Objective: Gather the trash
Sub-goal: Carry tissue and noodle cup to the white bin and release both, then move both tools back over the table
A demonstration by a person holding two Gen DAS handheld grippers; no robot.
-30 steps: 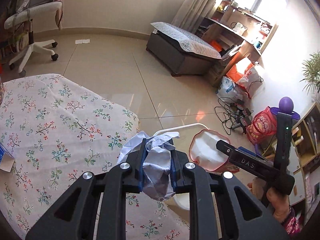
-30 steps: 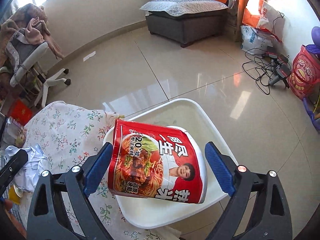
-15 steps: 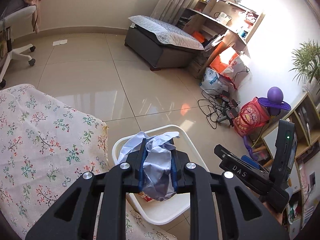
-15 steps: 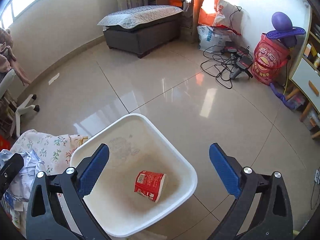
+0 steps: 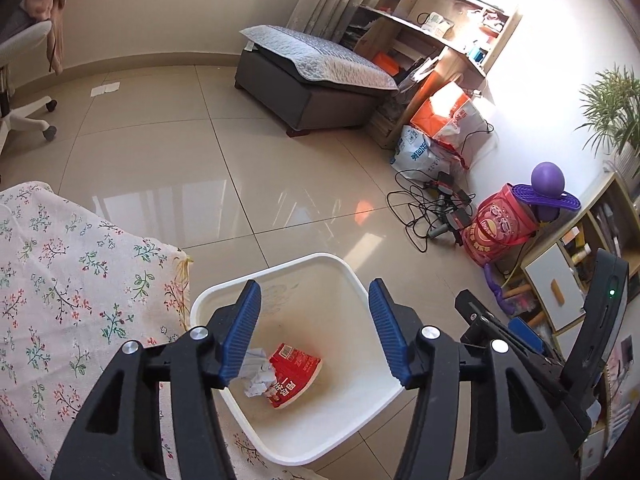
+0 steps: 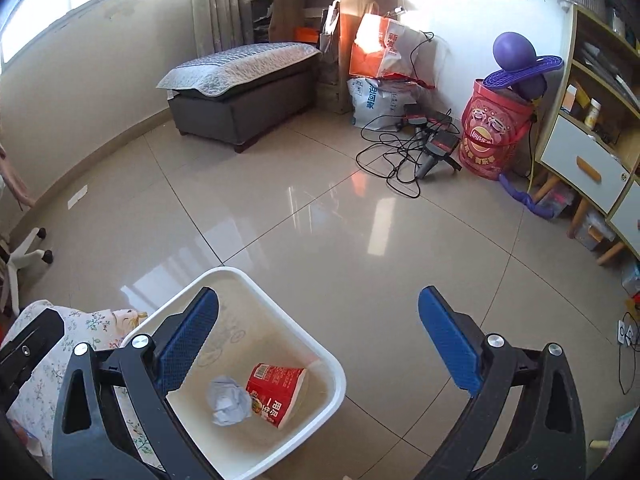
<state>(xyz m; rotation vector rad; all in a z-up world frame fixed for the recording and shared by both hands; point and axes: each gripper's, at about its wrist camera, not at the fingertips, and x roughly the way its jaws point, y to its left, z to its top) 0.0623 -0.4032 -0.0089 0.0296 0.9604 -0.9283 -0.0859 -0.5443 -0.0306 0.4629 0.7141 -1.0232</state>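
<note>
Left gripper (image 5: 314, 330) over the white bin (image 5: 344, 268), jaws just sprung apart, nothing between the blue pads (image 5: 242, 332). Crumpled paper (image 5: 258, 374) down in the bin, lying against the red noodle cup (image 5: 294, 378), which is on its side. Bin on the tiled floor (image 5: 168, 168), right beside the edge of the floral cloth (image 5: 76, 280); touching it or not, hard to say from here.

Right gripper (image 6: 318, 342) spread wide and empty, left pad over the bin rim (image 6: 280, 314), right pad over bare tile (image 6: 340, 220). From that side, paper (image 6: 228, 398) and cup (image 6: 276, 392) side by side on the bin bottom, cup mouth turned toward the near wall.

Farther off: grey ottoman (image 5: 308, 84) with a quilted cover, tangle of cables (image 5: 432, 208), red snack tub (image 5: 498, 228) with a purple ball (image 5: 548, 176) on top, shelves (image 6: 596, 92) by the wall. Scrap of white paper (image 5: 105, 89) on the floor near the far wall, well apart from the bin. Right-hand tool body (image 5: 560, 344) visible at the edge of the left view.
</note>
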